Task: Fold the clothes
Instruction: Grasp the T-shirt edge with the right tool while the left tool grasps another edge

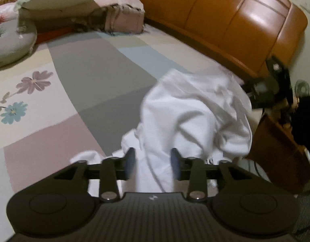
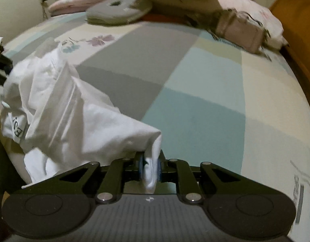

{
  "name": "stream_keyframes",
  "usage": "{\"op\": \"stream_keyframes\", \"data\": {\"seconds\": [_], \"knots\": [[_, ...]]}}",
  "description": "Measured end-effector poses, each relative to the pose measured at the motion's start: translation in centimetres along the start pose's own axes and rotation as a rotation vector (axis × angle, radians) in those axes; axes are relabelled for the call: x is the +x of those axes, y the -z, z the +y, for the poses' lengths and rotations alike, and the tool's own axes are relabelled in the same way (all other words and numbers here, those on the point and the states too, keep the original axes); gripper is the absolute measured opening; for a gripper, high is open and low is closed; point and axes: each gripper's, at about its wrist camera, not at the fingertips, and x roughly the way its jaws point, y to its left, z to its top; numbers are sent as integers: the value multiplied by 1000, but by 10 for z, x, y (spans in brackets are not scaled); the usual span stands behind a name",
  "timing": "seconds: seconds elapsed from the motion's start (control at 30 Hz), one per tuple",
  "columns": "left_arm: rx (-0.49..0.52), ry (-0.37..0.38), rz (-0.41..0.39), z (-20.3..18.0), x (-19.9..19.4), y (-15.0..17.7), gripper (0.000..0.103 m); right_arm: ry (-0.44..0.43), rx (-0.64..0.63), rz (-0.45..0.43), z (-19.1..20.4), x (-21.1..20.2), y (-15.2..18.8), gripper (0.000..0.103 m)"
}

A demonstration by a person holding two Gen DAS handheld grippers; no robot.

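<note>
A crumpled white garment (image 1: 195, 111) lies bunched on the patchwork bed sheet (image 1: 94, 70). My left gripper (image 1: 152, 161) stands open above its near end, with a strip of the white cloth running between the spread pads and neither pad pressing on it. In the right wrist view the same white garment (image 2: 74, 111) stretches from the left edge of the bed to my right gripper (image 2: 150, 167), which is shut on a pinched fold of it. The right gripper (image 1: 263, 88) also shows in the left wrist view, at the garment's far right end. A printed label shows on the cloth at the left.
Pillows and a folded pink blanket (image 1: 122, 14) are piled at the head of the bed, beside a round grey cushion (image 2: 118, 12). An orange wooden headboard (image 1: 235, 20) runs along the right. A brown box-like piece (image 1: 279, 151) stands past the bed's edge.
</note>
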Motion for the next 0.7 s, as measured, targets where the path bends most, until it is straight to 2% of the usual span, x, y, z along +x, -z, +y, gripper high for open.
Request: {"op": "stream_keyframes", "data": {"seconds": [0.07,0.17,0.3,0.33,0.43,0.47,0.53,0.7], "knots": [[-15,-5,-25,4,-4,-5,44,-16,4,-37,2,-12,-2,20],[-18,-4,-46,3,-7,-8,45,-41,10,-93,5,-31,-5,27],[-2,9,-39,-7,1,-7,45,-111,30,-188,11,-55,-24,43],[2,12,-37,-9,3,-7,45,-138,35,-211,13,-60,-29,50],[26,12,-20,-18,7,-4,45,-242,44,-258,22,-62,-53,60],[34,10,-16,-20,7,-3,45,-268,32,-258,28,-59,-63,61],[51,7,-9,-25,6,-1,45,-302,-5,-237,44,-45,-84,70],[89,-5,-7,-35,-5,7,45,-382,-48,-100,71,13,-124,71]]}}
